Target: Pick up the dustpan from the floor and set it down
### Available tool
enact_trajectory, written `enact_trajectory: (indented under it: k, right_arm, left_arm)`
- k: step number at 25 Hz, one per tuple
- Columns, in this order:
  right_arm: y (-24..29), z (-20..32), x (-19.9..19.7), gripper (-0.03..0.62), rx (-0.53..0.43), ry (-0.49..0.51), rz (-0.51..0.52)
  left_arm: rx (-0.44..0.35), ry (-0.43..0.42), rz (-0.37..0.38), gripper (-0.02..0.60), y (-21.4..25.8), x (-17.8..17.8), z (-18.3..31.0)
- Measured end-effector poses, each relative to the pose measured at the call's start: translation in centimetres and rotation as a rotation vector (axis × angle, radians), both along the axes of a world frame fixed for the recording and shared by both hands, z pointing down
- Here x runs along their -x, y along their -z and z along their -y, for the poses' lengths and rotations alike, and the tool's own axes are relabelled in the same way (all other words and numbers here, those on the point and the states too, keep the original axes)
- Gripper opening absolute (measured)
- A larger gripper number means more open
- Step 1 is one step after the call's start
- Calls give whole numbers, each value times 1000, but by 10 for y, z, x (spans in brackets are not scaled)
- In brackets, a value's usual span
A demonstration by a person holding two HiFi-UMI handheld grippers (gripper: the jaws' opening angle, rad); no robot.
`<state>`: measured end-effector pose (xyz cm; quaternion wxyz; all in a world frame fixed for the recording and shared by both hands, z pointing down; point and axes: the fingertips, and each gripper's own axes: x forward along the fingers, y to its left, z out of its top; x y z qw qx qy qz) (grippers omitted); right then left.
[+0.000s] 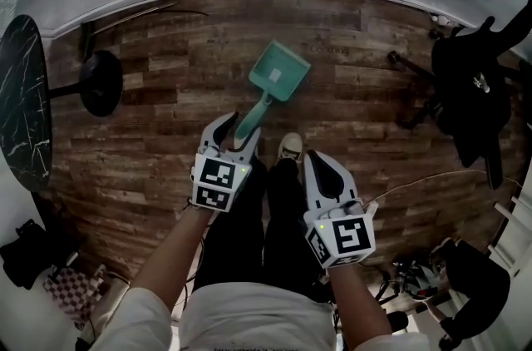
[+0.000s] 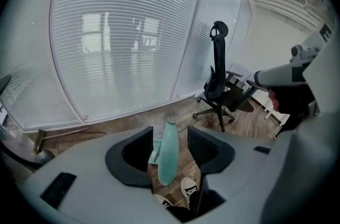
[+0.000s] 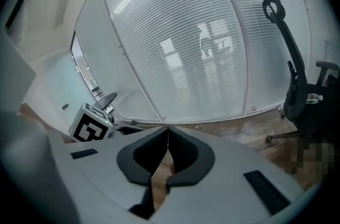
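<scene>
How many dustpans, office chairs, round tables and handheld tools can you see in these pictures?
Dustpan: 1
Office chair: 1
Round table: 1
Handheld tools: 2 (left tool, right tool)
Total: 5

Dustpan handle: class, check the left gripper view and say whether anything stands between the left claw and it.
Nothing visible does. The dustpan handle stands between the open jaws of the left claw, with floor showing beside it, and neither pad appears to press it.
</scene>
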<state>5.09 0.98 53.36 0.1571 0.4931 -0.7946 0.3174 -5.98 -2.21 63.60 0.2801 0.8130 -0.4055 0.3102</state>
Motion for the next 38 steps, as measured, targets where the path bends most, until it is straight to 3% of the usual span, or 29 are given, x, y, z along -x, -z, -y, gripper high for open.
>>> enact_trajectory:
  k: [6,20,27,32,38]
  right_arm:
    - [-6,-1,1,25,7,-3,17]
    - [-10,2,3,25,20,-8,32]
    - [-10,1,2,25,21,-15,33]
    - [-10,0,1,25,21,-18,39]
    - [-12,0,-1,25,26,-22,40]
  left_arm:
    - [58,-28,15,246,-23,-8,-3]
    - [123,-35,59,249,-53,-9,-4]
    - [110,-29,86,182,-55,-8,-2]
    - [161,-29,97,178,-65,-8,-10]
    - [153,-55,99,153,-67,-13,-11]
